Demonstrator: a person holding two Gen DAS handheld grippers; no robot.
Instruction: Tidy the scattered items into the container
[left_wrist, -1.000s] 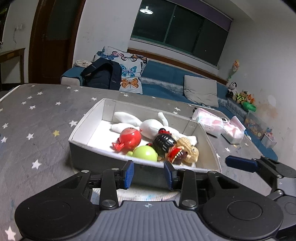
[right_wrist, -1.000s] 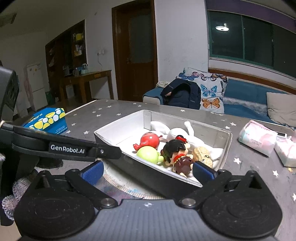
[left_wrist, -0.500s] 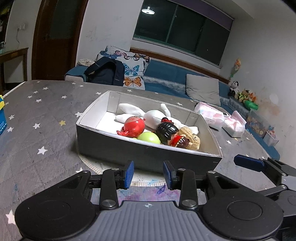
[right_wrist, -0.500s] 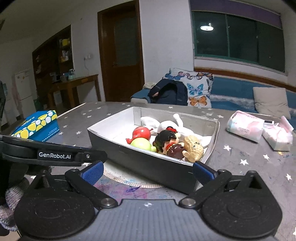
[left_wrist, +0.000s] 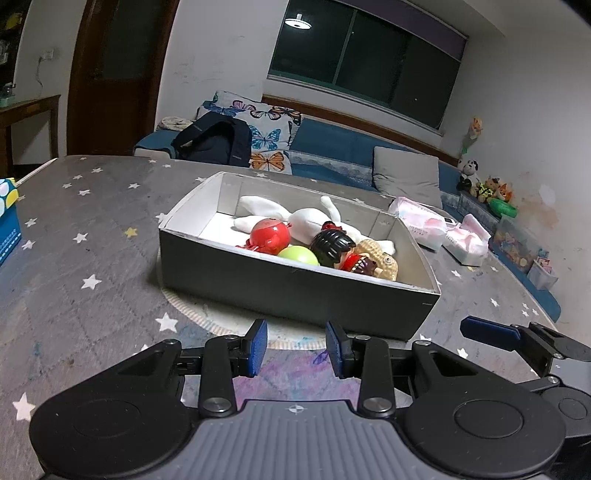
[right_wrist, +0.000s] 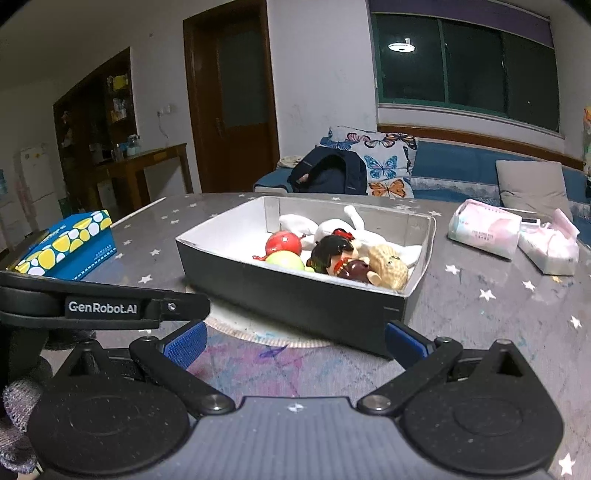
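Observation:
A grey box (left_wrist: 295, 291) with a white inside stands on the star-patterned table and also shows in the right wrist view (right_wrist: 295, 295). In it lie a white plush toy (left_wrist: 310, 218), a red round toy (left_wrist: 269, 236), a green ball (left_wrist: 298, 255), a black-haired doll (left_wrist: 332, 245) and a tan figure (left_wrist: 382, 258). My left gripper (left_wrist: 295, 349) is empty, its jaws a narrow gap apart, in front of the box's near wall. My right gripper (right_wrist: 295, 339) is open wide and empty, in front of the box.
A blue and yellow tissue box (right_wrist: 66, 245) lies at the table's left. Two pink tissue packs (right_wrist: 484, 232) lie to the right of the box. A round mat (left_wrist: 221, 321) lies under the box. A sofa (left_wrist: 332, 151) stands beyond the table.
Both grippers have drawn back from the box towards the table's near side. The box and toys have not moved. Jaw openings are unchanged.

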